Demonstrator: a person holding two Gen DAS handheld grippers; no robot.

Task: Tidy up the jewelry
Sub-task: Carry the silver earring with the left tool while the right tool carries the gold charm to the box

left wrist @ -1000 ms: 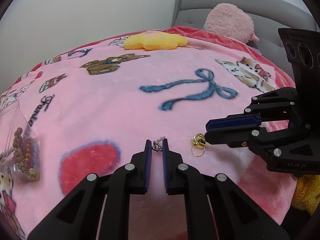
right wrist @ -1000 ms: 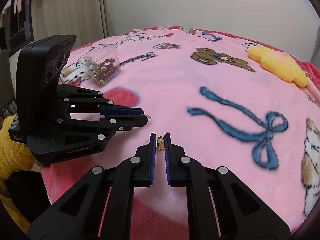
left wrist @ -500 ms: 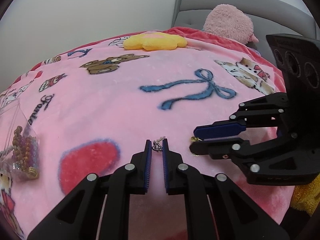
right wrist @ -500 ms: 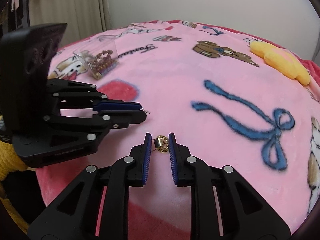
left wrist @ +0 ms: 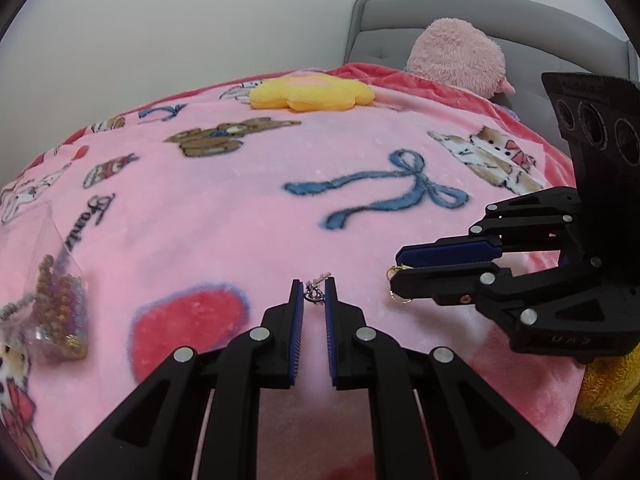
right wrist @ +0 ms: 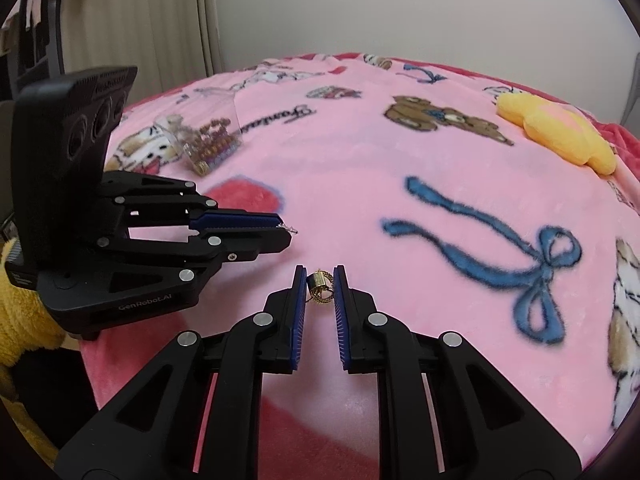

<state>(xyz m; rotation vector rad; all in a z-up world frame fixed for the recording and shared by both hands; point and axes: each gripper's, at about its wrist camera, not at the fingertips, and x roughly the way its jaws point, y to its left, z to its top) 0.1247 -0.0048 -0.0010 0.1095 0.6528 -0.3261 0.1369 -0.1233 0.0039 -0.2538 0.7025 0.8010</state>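
My left gripper (left wrist: 314, 293) is shut on a small silver earring (left wrist: 314, 291) held at its fingertips; it also shows in the right wrist view (right wrist: 286, 230) at the left. My right gripper (right wrist: 320, 285) has its jaws narrowly around a gold earring (right wrist: 321, 285), which hangs between the pads. In the left wrist view the right gripper (left wrist: 400, 270) is at the right, with the gold earring (left wrist: 400, 298) dangling from its tips just above the pink blanket (left wrist: 240, 216).
A clear plastic bag of beaded jewelry (left wrist: 52, 308) lies at the left of the blanket, also in the right wrist view (right wrist: 204, 144). A yellow flower cushion (left wrist: 312, 94) and a pink plush (left wrist: 456, 56) sit at the far end. Yellow plush (right wrist: 20, 320) lies beside the bed edge.
My right gripper came down over the gold earring and closed on it, and the earring now hangs off the blanket. My left gripper stayed put with the silver earring.
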